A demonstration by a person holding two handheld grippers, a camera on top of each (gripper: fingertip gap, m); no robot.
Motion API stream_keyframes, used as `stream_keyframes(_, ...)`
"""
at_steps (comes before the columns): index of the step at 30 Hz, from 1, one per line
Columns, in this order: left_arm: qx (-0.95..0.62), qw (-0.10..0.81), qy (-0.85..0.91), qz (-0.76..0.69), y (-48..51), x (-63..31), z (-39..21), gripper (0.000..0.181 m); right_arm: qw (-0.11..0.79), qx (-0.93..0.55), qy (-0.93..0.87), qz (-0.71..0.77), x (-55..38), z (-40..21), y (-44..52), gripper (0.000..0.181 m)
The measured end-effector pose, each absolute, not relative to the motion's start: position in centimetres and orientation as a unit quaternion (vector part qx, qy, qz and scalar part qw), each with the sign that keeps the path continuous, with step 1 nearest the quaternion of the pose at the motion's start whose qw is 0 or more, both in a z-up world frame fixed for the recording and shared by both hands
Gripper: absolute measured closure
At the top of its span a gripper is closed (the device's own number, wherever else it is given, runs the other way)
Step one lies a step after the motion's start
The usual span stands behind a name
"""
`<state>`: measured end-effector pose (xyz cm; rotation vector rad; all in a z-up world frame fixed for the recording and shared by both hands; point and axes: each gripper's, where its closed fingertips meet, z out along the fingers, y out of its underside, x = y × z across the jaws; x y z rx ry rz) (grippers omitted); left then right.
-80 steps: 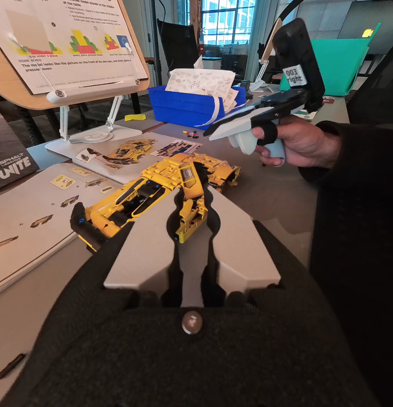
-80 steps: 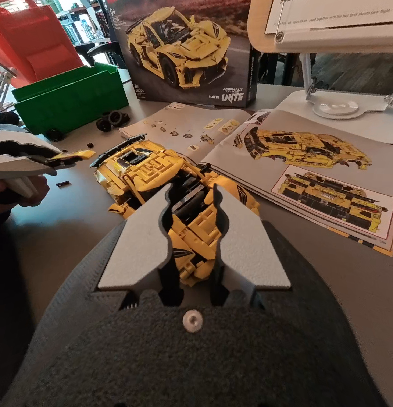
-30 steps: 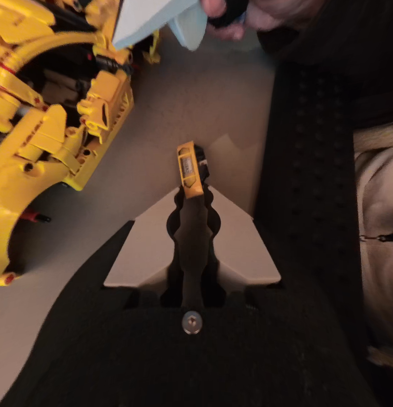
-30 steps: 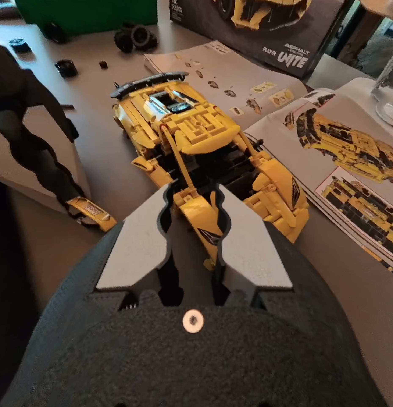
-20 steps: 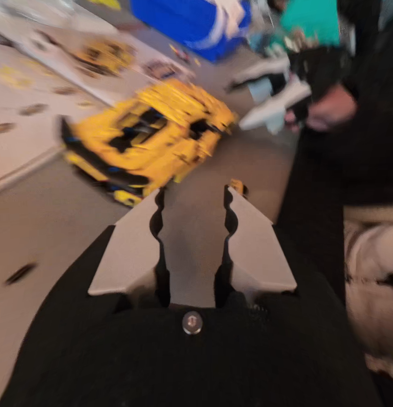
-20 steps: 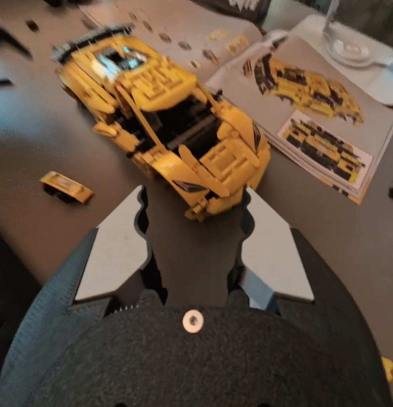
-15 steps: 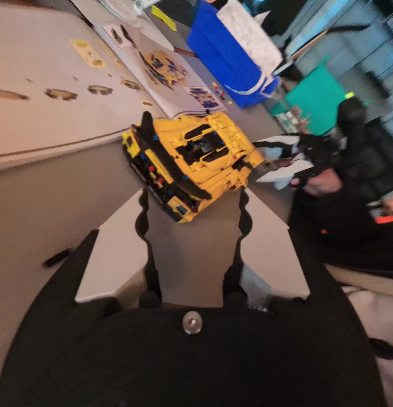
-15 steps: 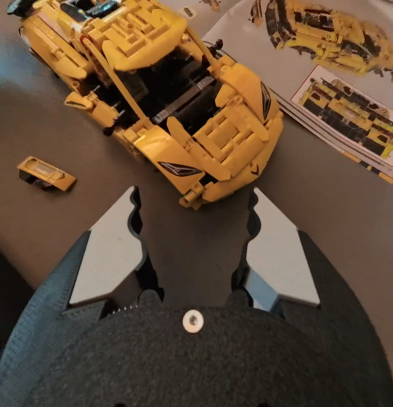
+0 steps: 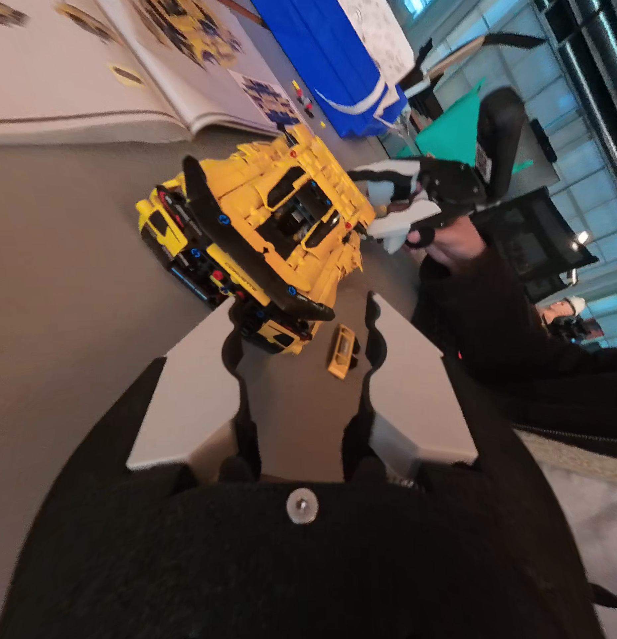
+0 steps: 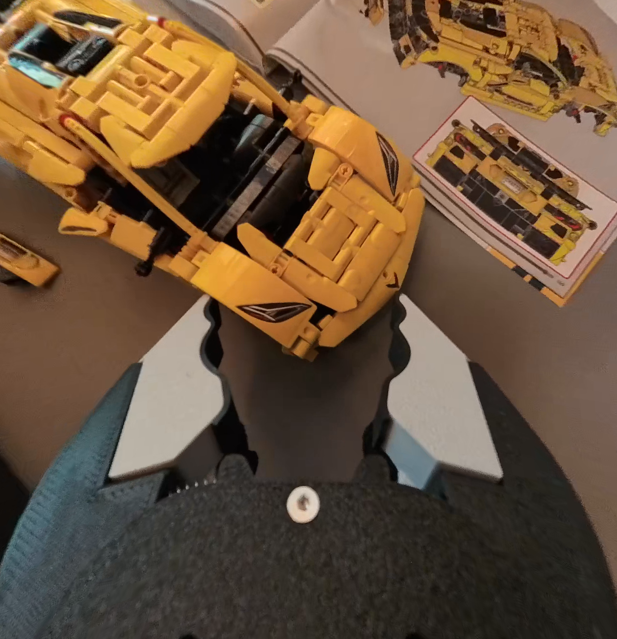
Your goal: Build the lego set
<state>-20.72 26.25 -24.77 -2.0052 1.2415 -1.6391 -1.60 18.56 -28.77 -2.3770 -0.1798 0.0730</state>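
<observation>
Left wrist view: the left gripper hangs above the table with its jaws spread and nothing between them. The landmark is the yellow car, seen from its tail, where a black rear wing spans the body. A small yellow panel piece lies loose on the table just beside the car's rear corner, on the side toward the person. Beyond the car's nose, the right gripper is held in a hand, its jaws also apart around the front end. The open instruction booklet lies behind the car, and a blue bin stands farther off past the booklet.

Right wrist view: the right gripper hovers with its jaws wide on either side of the car's nose, not visibly touching it. The yellow car lies diagonally, with the hood area open and black inner parts showing. The panel piece rests apart from the car near its flank, and the booklet lies beside the front end.

The body looks largely assembled. Judging by the open gap and the loose panel, that piece remains to be fitted; no wheels are visible on the car in these views.
</observation>
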Motion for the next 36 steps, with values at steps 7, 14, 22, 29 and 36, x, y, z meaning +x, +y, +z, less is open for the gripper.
stream_keyframes(7,-0.674,0.149,0.489,-0.533,25.4,-22.2,-25.2,0.115,0.358,-0.93,-0.061,0.054,-0.5,-28.9,17.2,0.088)
stream_keyframes(14,-0.658,0.241,0.54,-0.467,25.2,-30.3,-23.7,0.115,0.389,-0.917,-0.082,-0.002,-5.2,-24.9,14.0,0.121)
stream_keyframes(22,-0.648,0.269,0.481,-0.524,21.5,-35.2,-21.6,0.119,0.354,-0.873,-0.3,0.148,-20.2,-26.0,15.8,0.136)
stream_keyframes(29,-0.669,0.232,0.474,-0.523,20.4,-35.2,-22.1,0.119,0.287,-0.883,-0.354,0.113,-20.5,-29.3,17.8,0.135)
stream_keyframes(36,-0.695,0.193,0.464,-0.514,19.4,-34.0,-22.7,0.119,0.277,-0.867,-0.408,0.075,-20.8,-30.0,18.1,0.152)
